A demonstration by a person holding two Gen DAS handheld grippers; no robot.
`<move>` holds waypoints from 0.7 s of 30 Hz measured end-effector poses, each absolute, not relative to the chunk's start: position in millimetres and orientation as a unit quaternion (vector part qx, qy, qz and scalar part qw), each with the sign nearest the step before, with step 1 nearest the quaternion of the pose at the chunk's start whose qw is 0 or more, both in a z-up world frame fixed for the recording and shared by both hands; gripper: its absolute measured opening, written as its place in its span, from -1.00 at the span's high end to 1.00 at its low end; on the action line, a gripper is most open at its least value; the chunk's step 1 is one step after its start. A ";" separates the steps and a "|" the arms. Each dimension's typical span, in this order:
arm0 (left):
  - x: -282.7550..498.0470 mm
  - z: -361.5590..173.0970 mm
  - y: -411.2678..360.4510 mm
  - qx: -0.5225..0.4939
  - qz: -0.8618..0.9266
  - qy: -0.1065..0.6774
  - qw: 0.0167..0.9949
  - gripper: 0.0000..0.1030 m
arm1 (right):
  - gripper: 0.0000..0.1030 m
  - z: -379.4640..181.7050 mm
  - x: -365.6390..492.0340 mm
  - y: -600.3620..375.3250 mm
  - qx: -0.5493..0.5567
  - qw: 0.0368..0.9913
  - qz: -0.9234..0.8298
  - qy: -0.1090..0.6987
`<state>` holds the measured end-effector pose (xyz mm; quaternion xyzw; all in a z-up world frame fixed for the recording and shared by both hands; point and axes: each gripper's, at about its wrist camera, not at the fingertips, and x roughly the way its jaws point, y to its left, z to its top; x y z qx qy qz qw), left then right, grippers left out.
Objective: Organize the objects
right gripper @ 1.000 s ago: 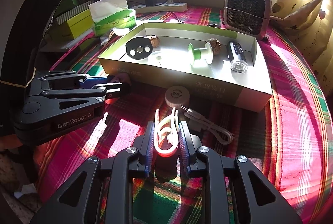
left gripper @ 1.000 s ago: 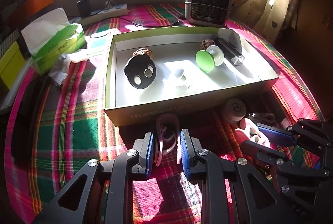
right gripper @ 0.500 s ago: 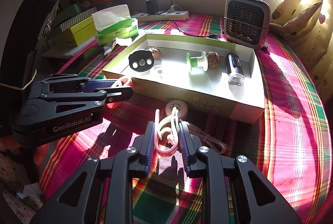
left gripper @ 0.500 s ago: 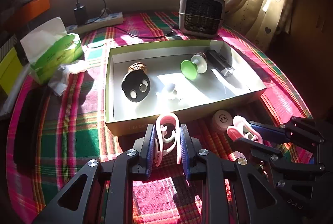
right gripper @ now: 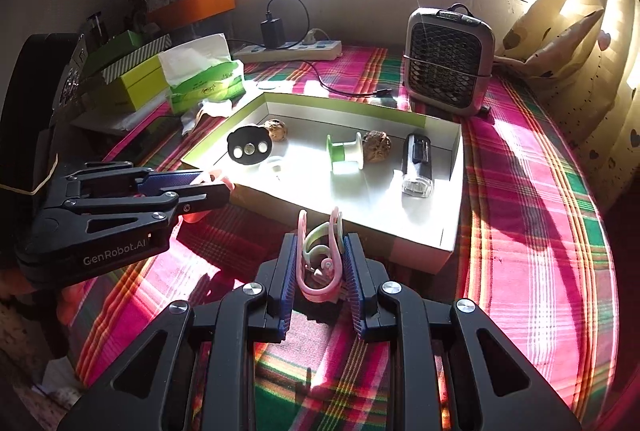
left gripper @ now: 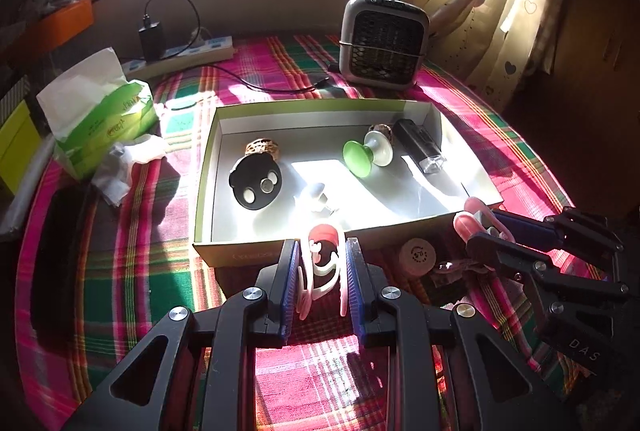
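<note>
My left gripper [left gripper: 322, 263] is shut on a pink and white clip [left gripper: 320, 267], held above the near wall of the open green-edged box [left gripper: 280, 251]. My right gripper [right gripper: 320, 251] is shut on a second pink and white clip [right gripper: 320, 255], raised above the tablecloth near the box's front wall [right gripper: 416, 251]. The box holds a black disc [left gripper: 256, 185], a green spool [left gripper: 366, 153], a black flashlight [left gripper: 420, 147], two walnuts and a small white piece [left gripper: 316, 197]. Each gripper shows in the other's view, the right [left gripper: 480, 227] and the left [right gripper: 212, 183].
A round cream cap [left gripper: 418, 255] and a cable end lie on the plaid cloth in front of the box. A tissue pack [left gripper: 100, 119] stands left. A small heater [left gripper: 382, 41] and a power strip [left gripper: 180, 55] stand at the back. Curtains hang right.
Both grippers have risen with their clips and moved toward the box. The cream cap and cable have stayed on the cloth.
</note>
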<state>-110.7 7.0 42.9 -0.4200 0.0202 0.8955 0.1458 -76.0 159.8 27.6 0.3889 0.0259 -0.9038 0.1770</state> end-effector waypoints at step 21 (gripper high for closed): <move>-125.6 52.5 7.8 -0.416 0.896 0.021 0.151 0.60 | 0.53 31.1 -96.9 165.8 0.396 0.161 -0.904 0.026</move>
